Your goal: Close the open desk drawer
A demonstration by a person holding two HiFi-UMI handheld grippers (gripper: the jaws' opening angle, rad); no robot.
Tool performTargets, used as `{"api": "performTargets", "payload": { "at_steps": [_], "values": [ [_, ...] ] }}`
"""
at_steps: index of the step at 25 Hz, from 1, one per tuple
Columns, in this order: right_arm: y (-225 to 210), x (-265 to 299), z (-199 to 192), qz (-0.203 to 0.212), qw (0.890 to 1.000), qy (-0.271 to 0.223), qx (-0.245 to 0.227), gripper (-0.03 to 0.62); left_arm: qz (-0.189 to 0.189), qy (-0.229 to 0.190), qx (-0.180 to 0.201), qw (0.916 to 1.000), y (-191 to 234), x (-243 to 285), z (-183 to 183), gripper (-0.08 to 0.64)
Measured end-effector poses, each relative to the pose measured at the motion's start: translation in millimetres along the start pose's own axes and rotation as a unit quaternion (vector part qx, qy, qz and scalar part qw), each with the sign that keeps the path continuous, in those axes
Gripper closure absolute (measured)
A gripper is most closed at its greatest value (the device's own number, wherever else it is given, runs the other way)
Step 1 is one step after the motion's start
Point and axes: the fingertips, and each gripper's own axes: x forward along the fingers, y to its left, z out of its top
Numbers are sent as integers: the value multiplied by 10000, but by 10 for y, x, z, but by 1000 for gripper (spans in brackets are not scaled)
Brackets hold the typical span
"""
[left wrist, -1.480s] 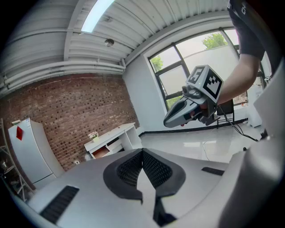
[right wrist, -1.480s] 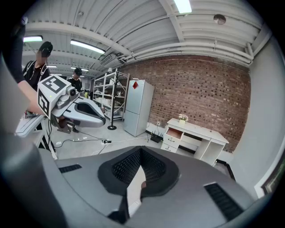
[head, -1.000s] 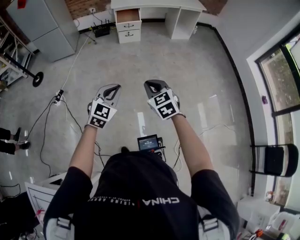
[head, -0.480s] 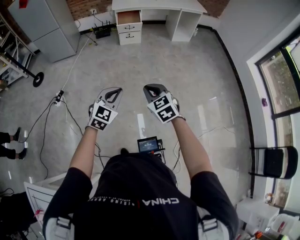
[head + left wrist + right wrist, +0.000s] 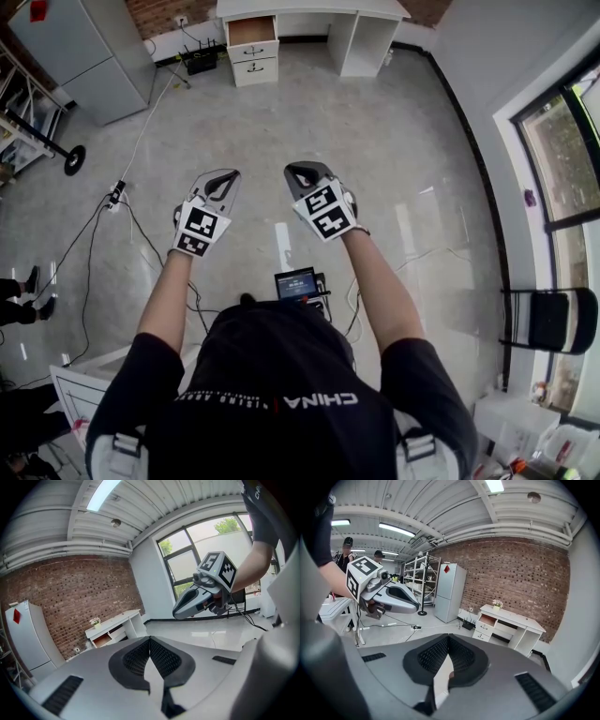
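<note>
The white desk stands against the far brick wall, several metres ahead. Its top left drawer is pulled out, showing a brown inside, above two shut drawers. My left gripper and right gripper are held side by side in mid-air over the floor, far from the desk, both shut with nothing between the jaws. The left gripper view shows its shut tips below the distant desk. In the right gripper view the open drawer lies beyond the shut tips.
A grey cabinet stands left of the desk, with a black router between them. Cables and a power strip trail over the left floor. A small screen sits near my feet. A folding chair is by the right windows. Someone's shoes show at left.
Both grippers have only bobbed slightly and stay shut. The desk has drifted a little in the head view. The shoes at the left edge have shifted downward.
</note>
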Motion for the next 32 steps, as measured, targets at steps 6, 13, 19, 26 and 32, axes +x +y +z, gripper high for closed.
{"api": "performTargets", "payload": {
  "at_steps": [6, 13, 19, 26, 32],
  "values": [
    [-229, -53, -171, 147, 9993, 43, -349, 578, 38, 62, 2, 10000, -88, 286, 153, 548],
    [-473, 19, -354, 315, 9991, 115, -264, 577, 55, 153, -24, 9999, -185, 618, 136, 548],
    [-764, 291, -442, 286, 9993, 231, -113, 577, -55, 155, -94, 9998, 3, 997, 45, 548],
    [-1254, 1175, -293, 134, 9989, 458, 26, 577, -146, 199, -193, 9995, 884, 1587, -265, 548],
    [-1651, 1941, 76, -26, 9983, 556, 167, 577, -300, 246, -199, 9990, 1756, 1973, -415, 548]
  ]
}}
